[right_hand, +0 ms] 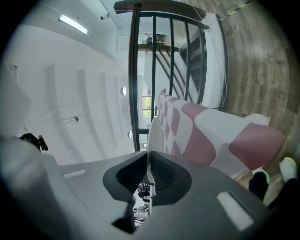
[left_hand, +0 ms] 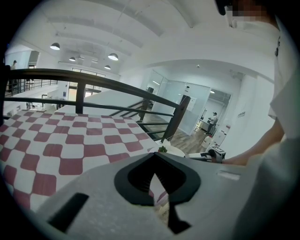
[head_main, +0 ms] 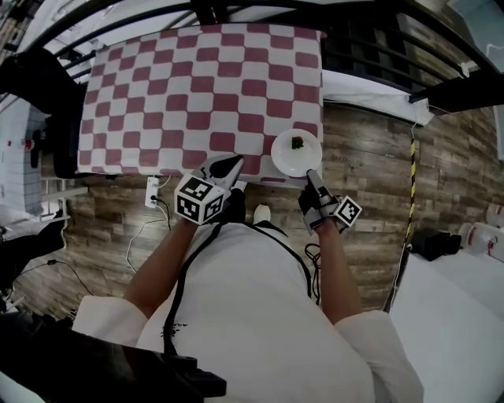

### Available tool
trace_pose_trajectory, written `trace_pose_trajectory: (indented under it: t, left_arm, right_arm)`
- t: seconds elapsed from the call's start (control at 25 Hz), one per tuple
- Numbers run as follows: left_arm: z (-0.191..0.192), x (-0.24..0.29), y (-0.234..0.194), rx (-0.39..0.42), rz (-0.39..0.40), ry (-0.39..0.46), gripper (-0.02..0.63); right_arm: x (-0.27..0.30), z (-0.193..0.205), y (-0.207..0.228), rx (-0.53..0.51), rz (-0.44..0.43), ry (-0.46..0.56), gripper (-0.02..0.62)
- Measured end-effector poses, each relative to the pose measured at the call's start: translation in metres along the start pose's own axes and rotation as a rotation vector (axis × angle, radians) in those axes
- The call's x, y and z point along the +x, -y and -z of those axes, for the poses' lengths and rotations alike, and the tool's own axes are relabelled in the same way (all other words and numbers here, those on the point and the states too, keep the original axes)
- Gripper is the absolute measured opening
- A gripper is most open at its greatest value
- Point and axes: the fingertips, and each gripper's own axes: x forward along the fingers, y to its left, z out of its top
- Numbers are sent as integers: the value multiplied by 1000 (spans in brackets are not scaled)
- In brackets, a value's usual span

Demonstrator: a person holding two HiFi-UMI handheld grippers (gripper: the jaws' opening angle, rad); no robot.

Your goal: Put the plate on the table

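Plate [head_main: 290,160] at table [head_main: 197,94] edge; railing [left_hand: 93,76] beyond; prob. garnish [head_main: 297,142].

Head view: soft, even light from overhead, with no hard shadows across the checked counter [head_main: 205,94]. The white plate [head_main: 291,163] at its near right corner reads bright, not blown out. There's heavy fisheye here: the railing [head_main: 315,9] bows past the far edge and the corners drop to black.

Left gripper view: round ceiling lamps [left_hand: 113,56] glow and the pale walls look washed and hazy. The left hand-held gripper [left_hand: 154,157] is close and soft.

Right gripper view: a tube light [right_hand: 72,24] glares at upper left, with a dark vignette all round. The right hand-held gripper [right_hand: 149,157] is blurred up close.
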Motion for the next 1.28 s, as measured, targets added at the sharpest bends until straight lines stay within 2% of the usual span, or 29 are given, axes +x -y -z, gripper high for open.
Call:
trace_pose_trajectory:
  t: [0.68, 0.92, 1.28]
  left_arm:
    - [-1, -2, -16, 17, 5, -31, 7]
    - [-2, 3, -14, 21, 17, -34, 8]
    - [-2, 10, -10, 30, 28, -34, 8]
  right_arm:
    - [9, 6, 34, 35, 59, 10, 29]
    - [14, 7, 39, 35, 129, 6, 23]
    - [9, 9, 67, 52, 306, 10, 17]
